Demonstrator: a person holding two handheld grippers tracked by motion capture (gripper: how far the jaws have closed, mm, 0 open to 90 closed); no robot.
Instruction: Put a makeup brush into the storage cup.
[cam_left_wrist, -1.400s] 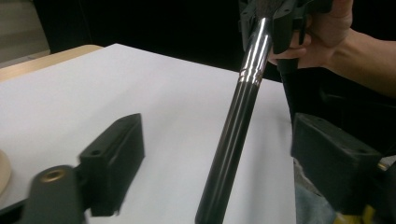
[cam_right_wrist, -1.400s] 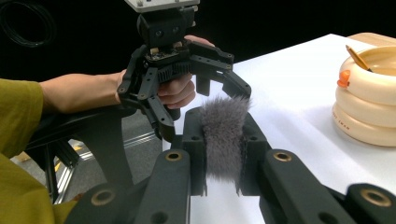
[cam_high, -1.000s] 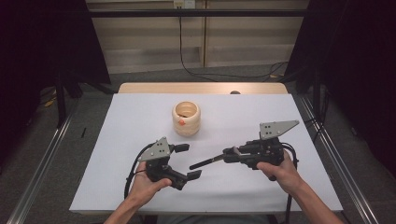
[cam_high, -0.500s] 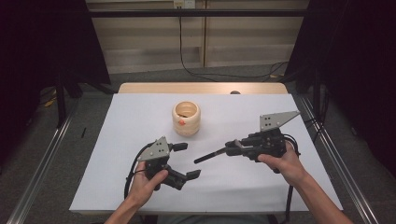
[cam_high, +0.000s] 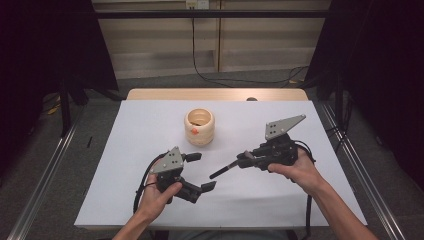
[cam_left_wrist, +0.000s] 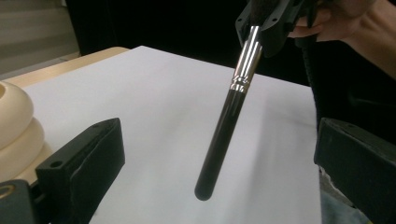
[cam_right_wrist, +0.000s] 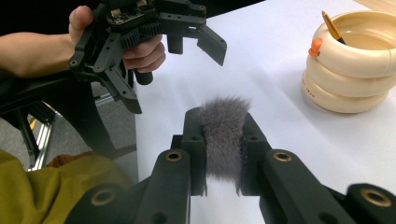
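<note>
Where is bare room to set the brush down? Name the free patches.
Free: the white sheet left of the cream holder, and the strip right of it up to the far edge. Crowded: the near middle, where the brush hangs between the left hand-held gripper and the right hand-held gripper.

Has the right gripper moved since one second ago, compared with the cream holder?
Yes. The right gripper, shut on the brush, has drifted slightly up the high view and rightward, away from the cream holder.
</note>
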